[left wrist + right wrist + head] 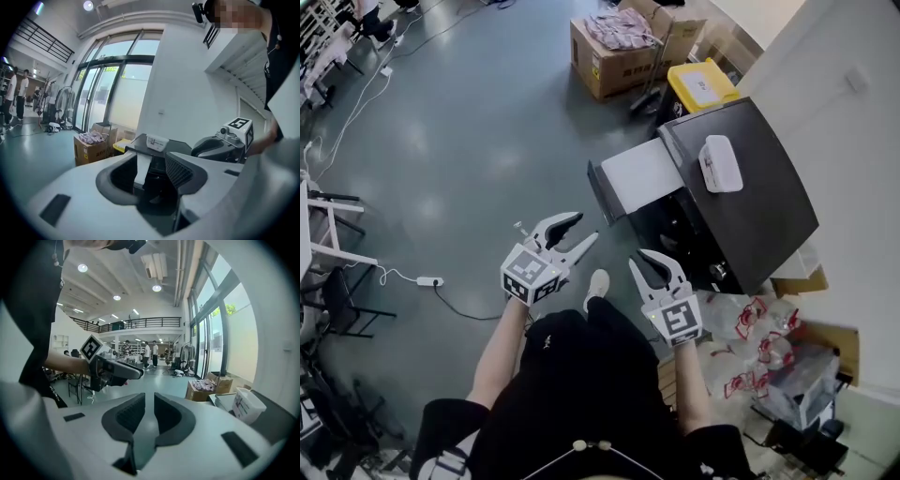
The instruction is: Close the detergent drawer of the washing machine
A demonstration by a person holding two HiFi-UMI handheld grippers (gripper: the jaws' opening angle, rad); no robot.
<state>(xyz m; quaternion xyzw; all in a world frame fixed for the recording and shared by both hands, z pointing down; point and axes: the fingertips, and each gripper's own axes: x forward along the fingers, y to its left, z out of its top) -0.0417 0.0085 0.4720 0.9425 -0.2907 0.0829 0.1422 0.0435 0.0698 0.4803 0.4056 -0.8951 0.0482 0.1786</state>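
Approach step: drawer (642,176) juts open from washing machine (769,206), apart from both empty grippers, left gripper (586,228) spread wide, right gripper (635,259) narrowly parted; next, likely press the drawer front home.

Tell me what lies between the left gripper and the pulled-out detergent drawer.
Nothing. In the head view only bare grey floor separates the left gripper, its jaws open and empty, from the white detergent drawer of the dark washing machine.
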